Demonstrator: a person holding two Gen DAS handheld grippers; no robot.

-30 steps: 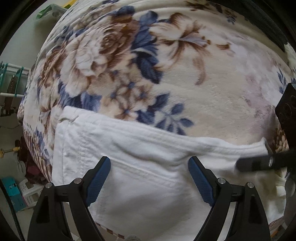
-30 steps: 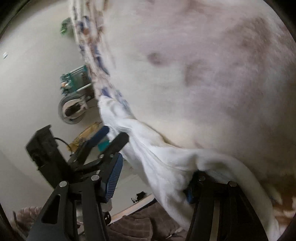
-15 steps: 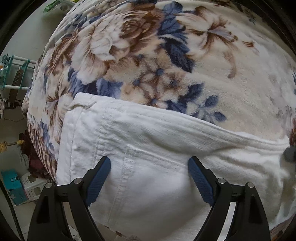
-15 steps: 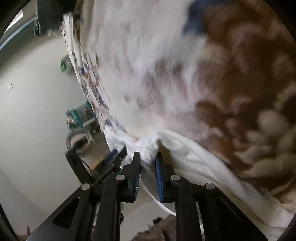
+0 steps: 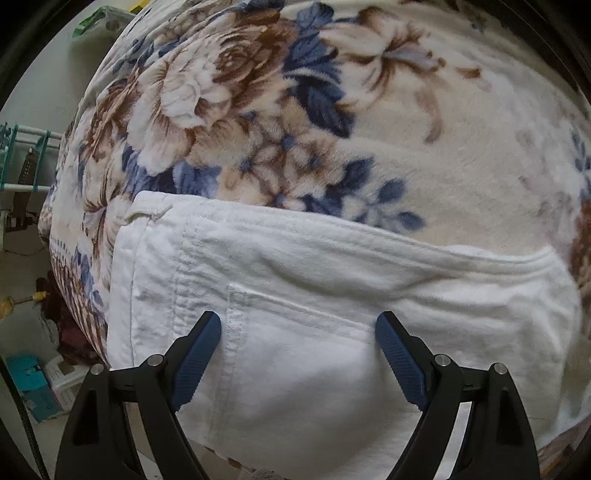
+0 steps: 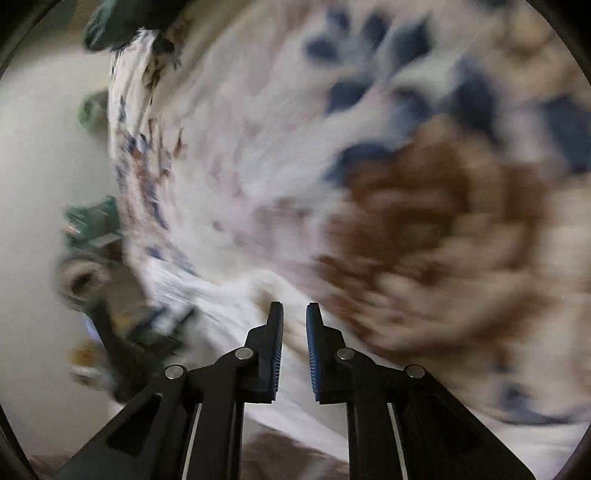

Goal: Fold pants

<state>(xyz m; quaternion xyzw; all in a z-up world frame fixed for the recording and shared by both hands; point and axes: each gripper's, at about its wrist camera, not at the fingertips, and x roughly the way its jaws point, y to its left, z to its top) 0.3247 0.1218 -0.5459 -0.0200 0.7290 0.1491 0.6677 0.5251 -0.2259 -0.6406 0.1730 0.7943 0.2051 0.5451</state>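
White pants (image 5: 314,295) lie folded on a floral fleece blanket (image 5: 295,110) on the bed, back pocket facing up. My left gripper (image 5: 297,325) is open and empty, its blue pads spread just above the pocket. In the blurred right wrist view the pants (image 6: 229,306) lie at the bed edge. My right gripper (image 6: 294,314) hovers over their edge with its jaws nearly shut and a narrow gap between them. I cannot tell if fabric is pinched there.
The bed edge drops to the floor at left, where a teal rack (image 5: 22,158), a teal box (image 5: 26,376) and clutter stand. The right wrist view shows a wall, green items (image 6: 92,218) and a dark object (image 6: 110,22) at the top.
My right gripper closed from wide open to nearly shut at the pants edge and is moving fast, blurring its view. The left gripper stayed open over the pants and the right gripper left its view.
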